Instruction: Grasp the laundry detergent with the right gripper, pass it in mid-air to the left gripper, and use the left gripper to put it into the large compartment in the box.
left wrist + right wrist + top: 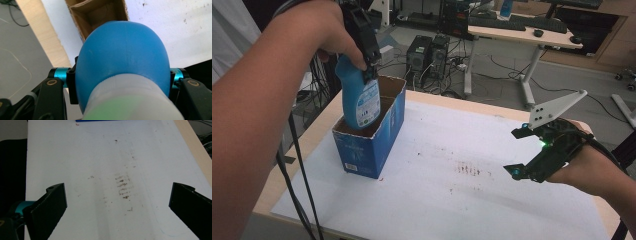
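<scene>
Half lowered, upright, into box [371,131]: bottle [360,97], clamped at neck by left gripper [368,60]. Right gripper [532,150] agape, idle, well apart over tabletop [452,200].

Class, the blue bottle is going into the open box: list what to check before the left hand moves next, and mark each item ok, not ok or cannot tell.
1. Left gripper clamped on the blue bottle: ok.
2. Bottle's lower end inside the box opening: ok.
3. Bottle resting on the box floor: cannot tell, hidden by the walls.
4. Box standing upright on the white mat: ok.
5. Right gripper open, empty, well apart from the box: ok.
</scene>
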The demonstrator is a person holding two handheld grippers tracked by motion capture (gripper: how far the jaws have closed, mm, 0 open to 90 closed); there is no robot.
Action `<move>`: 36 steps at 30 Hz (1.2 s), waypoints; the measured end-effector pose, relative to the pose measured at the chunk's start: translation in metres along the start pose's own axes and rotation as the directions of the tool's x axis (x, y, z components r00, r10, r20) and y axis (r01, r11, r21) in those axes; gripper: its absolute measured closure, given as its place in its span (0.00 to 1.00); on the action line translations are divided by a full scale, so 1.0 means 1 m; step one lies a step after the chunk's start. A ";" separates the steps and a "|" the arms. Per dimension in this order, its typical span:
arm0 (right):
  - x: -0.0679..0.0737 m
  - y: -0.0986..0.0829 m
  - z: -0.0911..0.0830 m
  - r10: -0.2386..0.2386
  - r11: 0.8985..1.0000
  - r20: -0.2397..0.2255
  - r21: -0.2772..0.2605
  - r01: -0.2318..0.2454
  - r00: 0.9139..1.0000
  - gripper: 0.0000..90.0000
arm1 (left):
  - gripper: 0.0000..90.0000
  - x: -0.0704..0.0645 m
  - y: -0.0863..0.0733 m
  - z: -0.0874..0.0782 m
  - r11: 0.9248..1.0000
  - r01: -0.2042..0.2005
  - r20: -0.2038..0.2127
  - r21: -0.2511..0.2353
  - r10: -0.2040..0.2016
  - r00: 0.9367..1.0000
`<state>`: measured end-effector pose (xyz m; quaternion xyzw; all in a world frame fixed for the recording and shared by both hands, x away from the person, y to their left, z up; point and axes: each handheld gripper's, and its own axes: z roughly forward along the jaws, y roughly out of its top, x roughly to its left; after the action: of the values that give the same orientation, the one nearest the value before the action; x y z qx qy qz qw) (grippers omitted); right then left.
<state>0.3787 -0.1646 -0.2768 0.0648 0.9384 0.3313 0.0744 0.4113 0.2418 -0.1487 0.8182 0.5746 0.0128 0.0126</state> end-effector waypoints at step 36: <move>0.002 -0.005 0.018 0.018 0.999 -0.018 0.042 -0.017 1.000 0.01 | 0.43 0.008 0.007 0.136 0.880 -0.470 0.036 0.064 0.469 0.883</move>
<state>0.3792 -0.1569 -0.2939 0.0714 0.9451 0.3130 0.0615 0.4257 0.2457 -0.2846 0.9329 0.3595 -0.0130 -0.0145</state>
